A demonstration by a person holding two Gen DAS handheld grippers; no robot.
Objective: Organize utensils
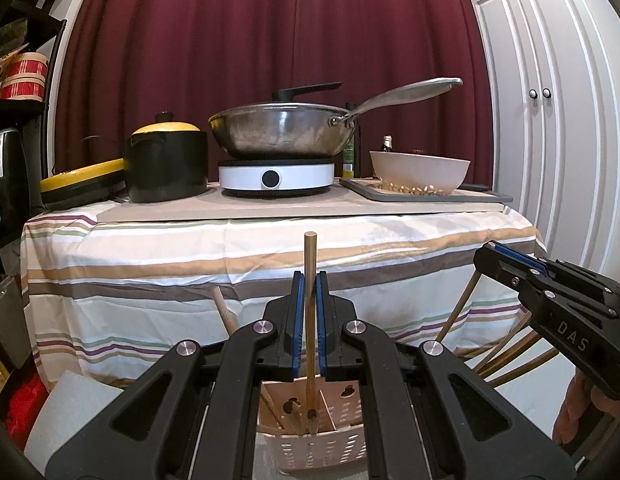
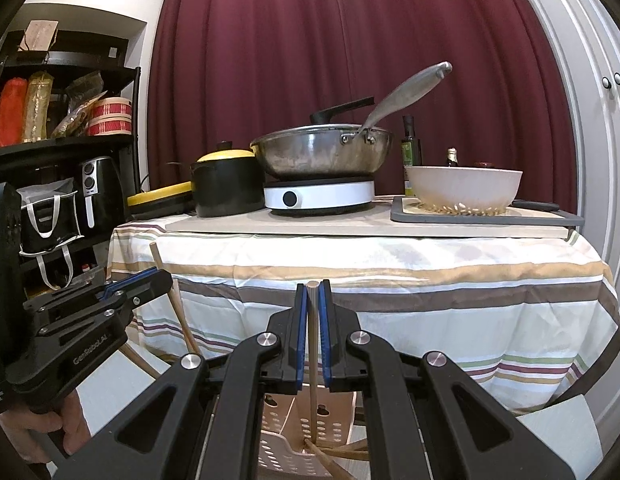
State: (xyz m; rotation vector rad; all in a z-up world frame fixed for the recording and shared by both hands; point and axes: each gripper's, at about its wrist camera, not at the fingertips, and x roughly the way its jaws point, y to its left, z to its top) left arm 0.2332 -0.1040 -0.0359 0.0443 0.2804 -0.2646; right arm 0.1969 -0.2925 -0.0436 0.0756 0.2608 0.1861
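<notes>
Left gripper (image 1: 309,300) is clenched on a wooden chopstick (image 1: 310,264), its blue pads (image 1: 297,320) pressed against the stick from both sides; the stick stands nearly upright, its blunt top poking above the fingertips toward 12 o'clock and its lower end reaching down into a cream perforated utensil basket (image 1: 322,450) at 6 o'clock in the left wrist view, where a few other stick ends sit in the same divided compartments. Right gripper (image 2: 313,308) is likewise clamped on a paler wooden chopstick (image 2: 312,360), held upright, its top level with the fingertips and its lower end going down into a second perforated basket (image 2: 288,428) at 6 o'clock in the right wrist view, with more chopsticks lying slanted at that basket's bottom edge. Each gripper shows in the other's camera: the right one enters the left view at 3 o'clock, with a fan of loose chopsticks (image 1: 506,356) leaning outward below it, and the left one enters the right view at 9 o'clock, a person's hand (image 2: 42,428) wrapped around its handle at 8 o'clock. Beyond both, toward 12 o'clock, a table draped in a striped cloth (image 1: 246,264) carries a steel wok (image 1: 282,132) on a white induction hob (image 1: 276,178), a black pot with a yellow lid (image 1: 166,168) at its left, and a white colander bowl (image 1: 420,170) on a grey tray (image 1: 426,196) at its right, all before a dark red curtain (image 1: 270,32)
</notes>
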